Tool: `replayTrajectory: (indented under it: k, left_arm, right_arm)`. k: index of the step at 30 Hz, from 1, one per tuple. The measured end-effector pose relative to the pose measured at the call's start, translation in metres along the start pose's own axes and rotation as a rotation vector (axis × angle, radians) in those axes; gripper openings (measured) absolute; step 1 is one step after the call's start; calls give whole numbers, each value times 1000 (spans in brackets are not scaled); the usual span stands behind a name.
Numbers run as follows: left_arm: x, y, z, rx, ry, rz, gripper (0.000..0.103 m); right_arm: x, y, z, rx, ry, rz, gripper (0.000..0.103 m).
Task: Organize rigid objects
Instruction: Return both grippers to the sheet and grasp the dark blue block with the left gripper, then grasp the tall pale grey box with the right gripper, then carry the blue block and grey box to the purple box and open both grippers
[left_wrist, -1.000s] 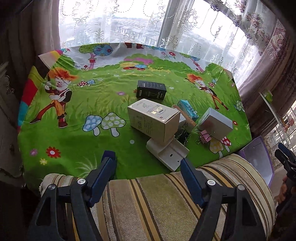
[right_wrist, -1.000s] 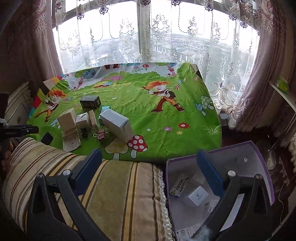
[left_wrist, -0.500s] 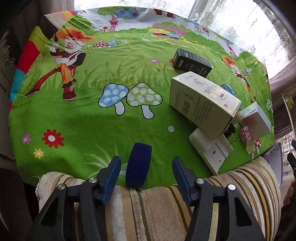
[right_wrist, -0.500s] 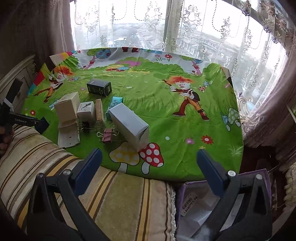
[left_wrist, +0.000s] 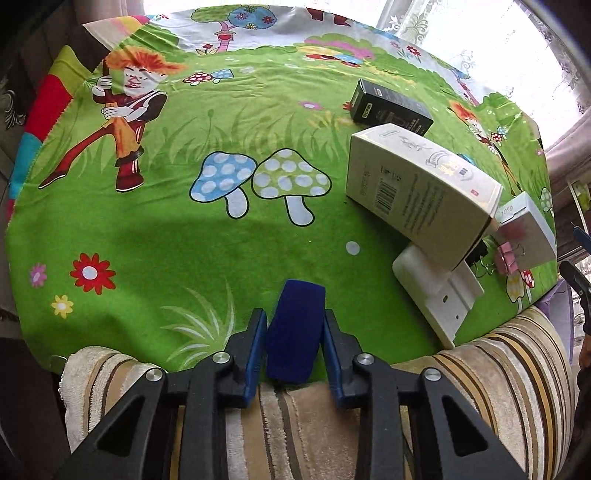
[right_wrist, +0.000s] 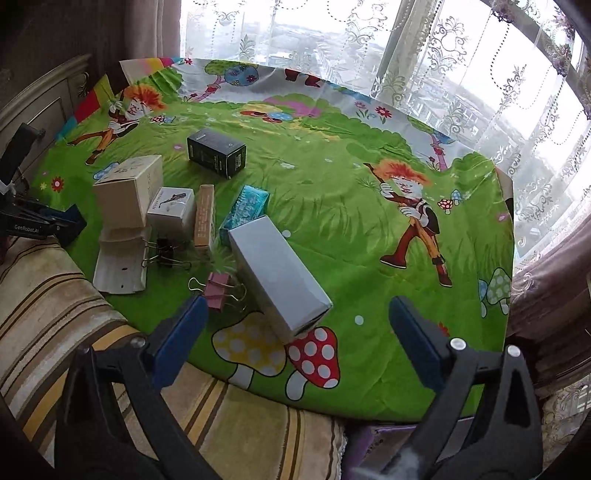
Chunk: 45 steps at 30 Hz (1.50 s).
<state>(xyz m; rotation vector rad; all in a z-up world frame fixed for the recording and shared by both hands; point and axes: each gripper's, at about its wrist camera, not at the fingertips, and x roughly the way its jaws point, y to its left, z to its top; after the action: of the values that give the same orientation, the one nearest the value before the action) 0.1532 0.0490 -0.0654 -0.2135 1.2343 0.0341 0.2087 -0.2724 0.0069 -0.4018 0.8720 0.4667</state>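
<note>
A dark blue block (left_wrist: 295, 332) lies at the near edge of the green cartoon cloth (left_wrist: 221, 229). My left gripper (left_wrist: 295, 328) is closing on it, both pads against its sides. The right wrist view shows this gripper with the block (right_wrist: 72, 225) at far left. My right gripper (right_wrist: 297, 306) stands open above the near end of a grey box (right_wrist: 280, 280), apart from it. Further left lie a cream box (right_wrist: 129, 192), a black box (right_wrist: 216, 153), a teal box (right_wrist: 245, 208), a slim tan box (right_wrist: 204, 216) and a small white box (right_wrist: 171, 208).
A white flat piece (right_wrist: 120, 264), a black binder clip (right_wrist: 164, 251) and a pink binder clip (right_wrist: 218, 291) lie near the cloth's front. A striped cushion (right_wrist: 240, 424) borders the near edge. A purple bin's rim (right_wrist: 388, 439) shows below. Lace curtains hang behind.
The left gripper sank toward the cloth and its jaws closed around the dark blue block. The right gripper swung left from over the purple bin to the cloth's near edge.
</note>
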Motion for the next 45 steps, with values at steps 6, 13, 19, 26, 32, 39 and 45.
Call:
replayTrajectory:
  k: [6, 13, 19, 26, 32, 39, 45]
  left_arm:
    - [-1, 3, -2, -8, -10, -15, 31]
    - [-2, 4, -3, -14, -18, -27, 31]
    - [-8, 6, -5, -26, -44, -32, 29]
    - [-33, 10, -12, -70, -148, -28, 28]
    - [-55, 2, -18, -90, -217, -80, 28]
    - [-76, -30, -31, -46, -267, -141, 28]
    - [-84, -68, -41, 3, -258, -251, 28]
  right_arm:
    - [26, 0, 8, -25, 47, 33, 95]
    - [46, 0, 12, 11, 82, 75, 64]
    - [41, -4, 7, 67, 67, 69, 38]
    - [12, -14, -4, 154, 7, 50, 38]
    - [-23, -16, -21, 213, -51, 12, 38]
    - [-58, -16, -47, 248, -93, -34, 38]
    - [-81, -21, -69, 289, -107, -41, 38]
